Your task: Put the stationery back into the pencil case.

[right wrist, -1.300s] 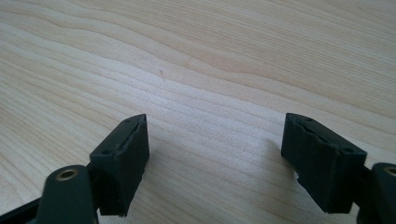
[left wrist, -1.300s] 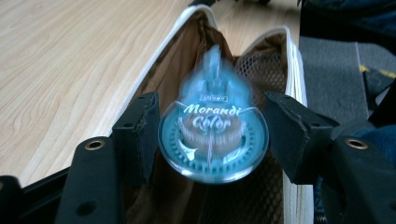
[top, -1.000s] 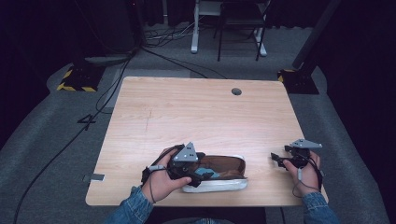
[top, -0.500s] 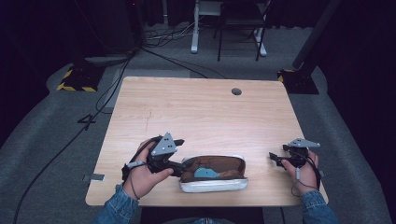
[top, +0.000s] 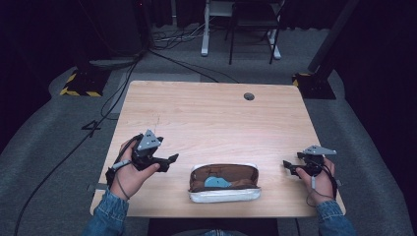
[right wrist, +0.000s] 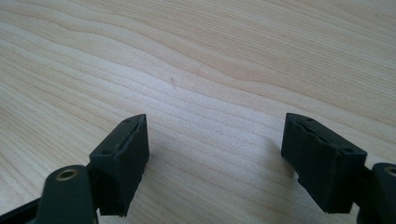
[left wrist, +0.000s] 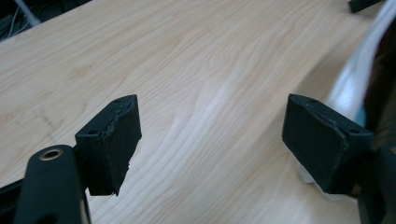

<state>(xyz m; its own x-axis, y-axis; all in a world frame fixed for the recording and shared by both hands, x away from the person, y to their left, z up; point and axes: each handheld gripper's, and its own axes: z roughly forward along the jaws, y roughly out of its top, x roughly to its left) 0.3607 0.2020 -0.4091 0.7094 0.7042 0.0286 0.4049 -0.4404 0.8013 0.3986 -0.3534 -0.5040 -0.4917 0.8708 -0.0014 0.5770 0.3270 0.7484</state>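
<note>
A brown pouch with a white rim (top: 224,183) lies open near the table's front edge, with something blue (top: 216,182) inside it. My left gripper (top: 171,161) is to the left of the pouch, a short gap away, open with nothing between its jaws. In the left gripper view the jaws (left wrist: 210,140) stand wide apart over bare wood, and the pouch's white edge (left wrist: 359,74) shows at the far right. My right gripper (top: 289,167) rests by the table's right front corner, open and empty; its jaws (right wrist: 215,158) frame bare wood.
The light wooden table (top: 211,118) has a round cable hole (top: 249,96) near its far edge. Beyond the table stand a chair and desk legs (top: 246,29) and floor cables (top: 123,83). A yellow-and-black striped base (top: 78,83) sits at the far left.
My left gripper has let go of the pouch and drawn away to the left, leaving the pouch open on the table. The right gripper has stayed in place.
</note>
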